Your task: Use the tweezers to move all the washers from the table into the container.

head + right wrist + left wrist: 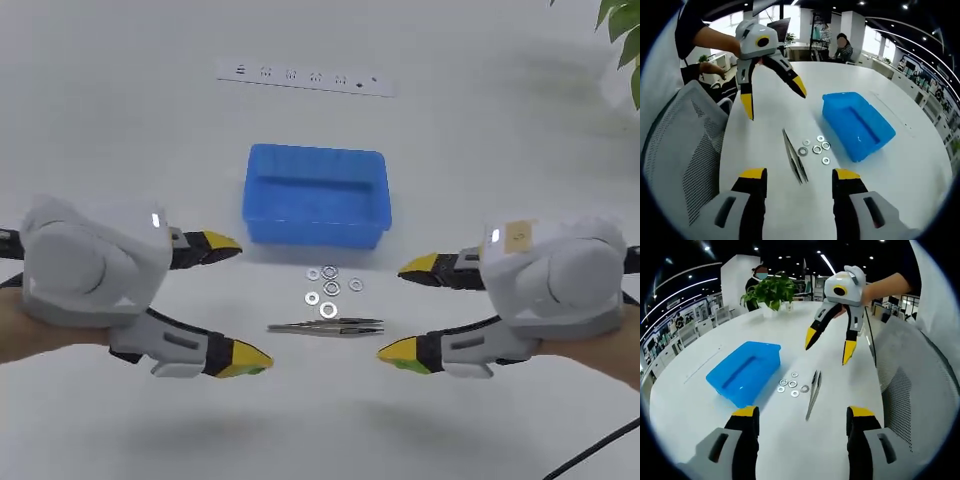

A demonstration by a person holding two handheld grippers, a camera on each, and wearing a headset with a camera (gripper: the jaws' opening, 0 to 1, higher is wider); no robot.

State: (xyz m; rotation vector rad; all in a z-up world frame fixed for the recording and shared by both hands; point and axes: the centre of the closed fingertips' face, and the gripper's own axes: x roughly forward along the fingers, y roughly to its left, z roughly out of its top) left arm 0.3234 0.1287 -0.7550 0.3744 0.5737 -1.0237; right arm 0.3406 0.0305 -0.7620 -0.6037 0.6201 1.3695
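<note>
Metal tweezers lie flat on the white table, midway between the two grippers. Several silver washers are scattered just beyond them, in front of the blue container, which looks empty. My left gripper hovers to the left of the tweezers, jaws wide open and holding nothing. On the other side, my right gripper faces it, also open and empty.
A white power strip lies at the far side of the table beyond the container. A green plant stands at the far right corner. A mesh chair sits at the near table edge, and a dark cable runs at the lower right.
</note>
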